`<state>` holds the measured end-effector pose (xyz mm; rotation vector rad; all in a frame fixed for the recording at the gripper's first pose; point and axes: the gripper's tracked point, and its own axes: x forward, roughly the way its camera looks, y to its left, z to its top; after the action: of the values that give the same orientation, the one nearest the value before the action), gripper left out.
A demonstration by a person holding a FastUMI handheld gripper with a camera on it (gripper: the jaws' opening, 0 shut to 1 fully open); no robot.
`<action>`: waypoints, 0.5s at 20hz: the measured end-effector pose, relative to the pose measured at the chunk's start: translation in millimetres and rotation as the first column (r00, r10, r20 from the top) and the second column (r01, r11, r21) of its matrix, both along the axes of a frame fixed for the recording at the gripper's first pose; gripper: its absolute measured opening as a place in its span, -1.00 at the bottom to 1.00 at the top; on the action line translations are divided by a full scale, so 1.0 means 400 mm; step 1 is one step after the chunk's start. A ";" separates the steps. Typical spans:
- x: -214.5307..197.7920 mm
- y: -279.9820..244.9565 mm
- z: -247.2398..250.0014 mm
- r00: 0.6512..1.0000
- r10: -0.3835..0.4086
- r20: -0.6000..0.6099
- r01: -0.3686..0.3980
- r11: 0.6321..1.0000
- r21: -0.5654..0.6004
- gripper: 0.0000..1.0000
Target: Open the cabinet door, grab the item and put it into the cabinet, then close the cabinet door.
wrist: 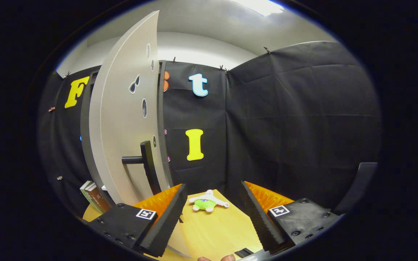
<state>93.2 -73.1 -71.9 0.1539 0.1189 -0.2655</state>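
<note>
Standing open at frame left, the cabinet door (122, 119) is done; my gripper (212, 217) is spread, empty. The plush toy (207, 201) lies mid-frame on the worktop (216, 235); I should straddle it squarely.

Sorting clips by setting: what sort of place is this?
Likely a staged recording booth: black cloth walls, a wooden table with an open cabinet door and a plush toy beyond the open gripper.

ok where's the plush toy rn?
Gripper view: the plush toy lies on the wooden table, just beyond the open gripper, right of the open cabinet door.
</note>
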 end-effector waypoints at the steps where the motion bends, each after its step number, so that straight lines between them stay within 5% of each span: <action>1: 0.000 0.021 0.000 1.000 0.014 0.001 -0.014 1.000 0.007 0.94; 10: 0.024 0.263 0.003 0.983 0.183 0.010 -0.184 0.980 0.075 0.94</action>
<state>102.9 32.2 -70.8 0.2174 0.1393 -0.0766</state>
